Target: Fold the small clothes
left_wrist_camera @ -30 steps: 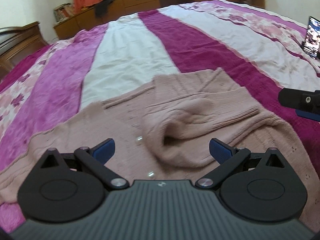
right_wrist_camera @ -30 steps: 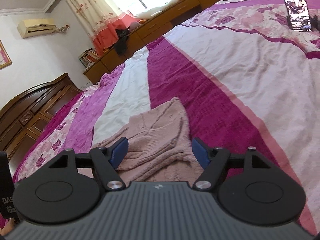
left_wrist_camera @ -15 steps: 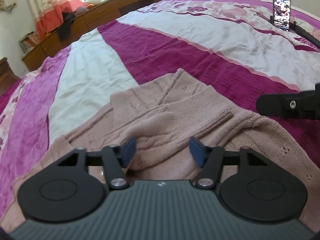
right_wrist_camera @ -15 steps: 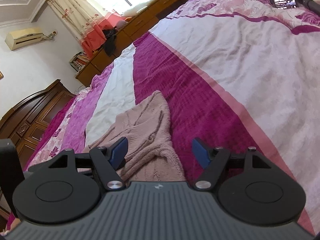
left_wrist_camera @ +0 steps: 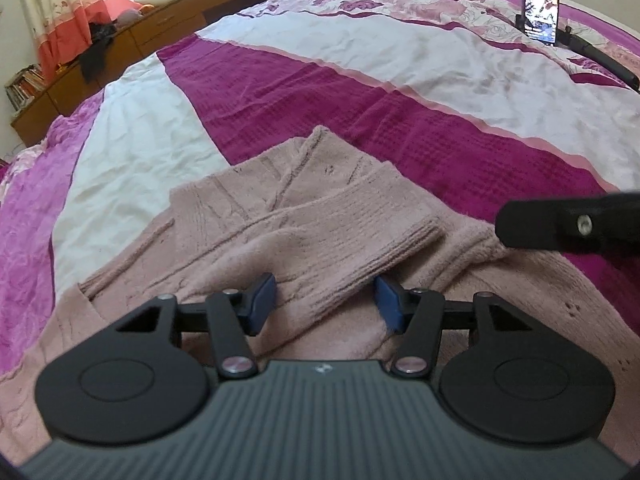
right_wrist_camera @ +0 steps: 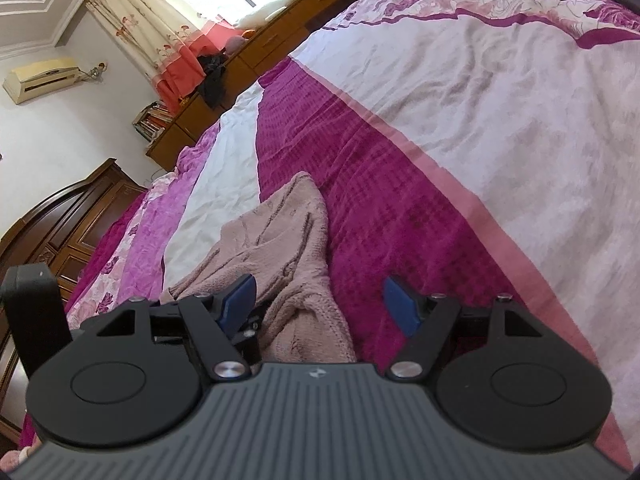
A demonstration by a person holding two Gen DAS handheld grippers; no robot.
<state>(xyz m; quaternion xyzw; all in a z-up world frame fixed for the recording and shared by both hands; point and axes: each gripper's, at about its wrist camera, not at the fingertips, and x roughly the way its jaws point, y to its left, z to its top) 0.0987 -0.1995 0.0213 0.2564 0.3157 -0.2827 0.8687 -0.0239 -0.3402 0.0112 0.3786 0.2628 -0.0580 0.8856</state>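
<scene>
A: Where is the sweater (left_wrist_camera: 304, 236) lying?

B: It is lying on the bed (left_wrist_camera: 400, 56), across the white and magenta stripes at the near side. One ribbed sleeve is lying folded over the body, slanting from near left up to the right.

A: What is the left gripper (left_wrist_camera: 326, 300) doing?

B: It is hovering low over that sleeve with its blue pads spread, one on each side of the ribbed band. I am judging that it is lining up to pinch the band, since nothing is sitting between the pads yet.

A: And the right gripper (right_wrist_camera: 320, 304)?

B: It is also gaping, straddling the sweater's right edge where knit is meeting magenta cover. Its left pad is sitting over the cloth and its right pad over the bare cover, probably so it can take the edge.

A: Anything else around?

B: A phone (left_wrist_camera: 542, 0) is standing on a holder at the far right, well apart from the work
</scene>
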